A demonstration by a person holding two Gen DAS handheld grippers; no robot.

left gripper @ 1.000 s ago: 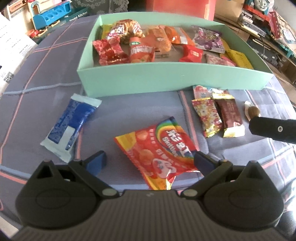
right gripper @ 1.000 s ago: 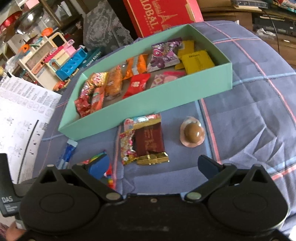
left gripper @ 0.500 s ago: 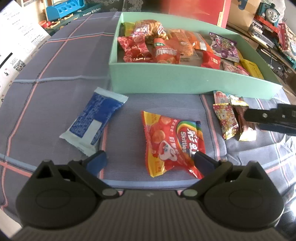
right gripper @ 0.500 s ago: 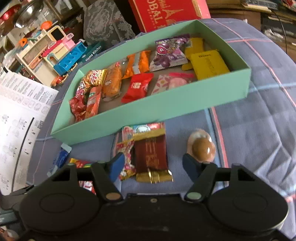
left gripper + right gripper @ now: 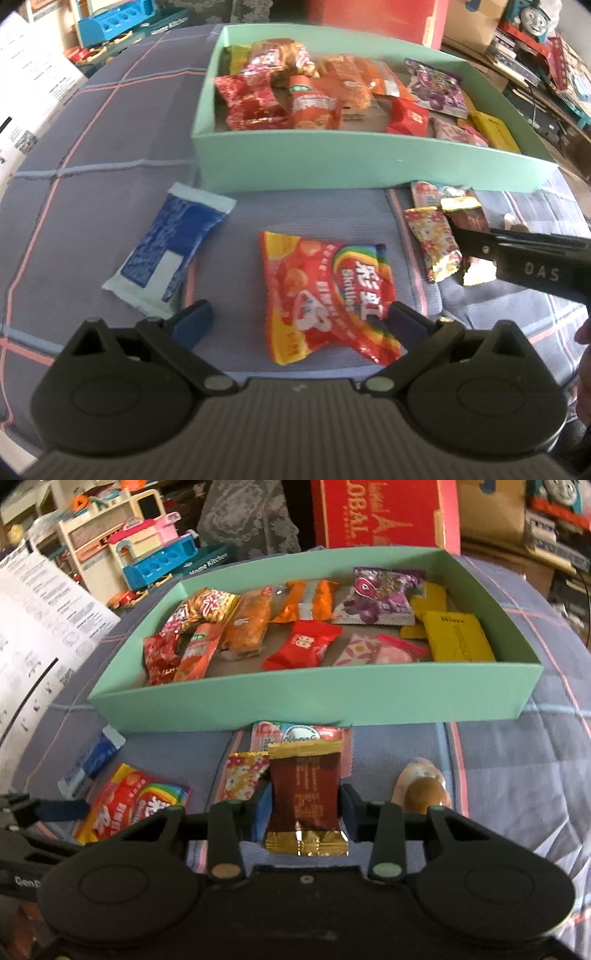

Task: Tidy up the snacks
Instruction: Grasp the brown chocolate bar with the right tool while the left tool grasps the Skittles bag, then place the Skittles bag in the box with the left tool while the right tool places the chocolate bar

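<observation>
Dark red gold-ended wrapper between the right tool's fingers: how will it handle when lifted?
The dark red wrapper looks small and plump, so probably light. Its crimped gold ends may flop. The glossy film could slip in the right tool, which brackets its sides.

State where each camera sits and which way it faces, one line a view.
Left wrist: on the left claw, facing the Skittles bag and green box; its open fingers and the right claw show.
Right wrist: on the right claw, facing the box; its fingers flank the dark red snack.
Shared: box, Skittles bag, blue packet, dark red snack.
</observation>
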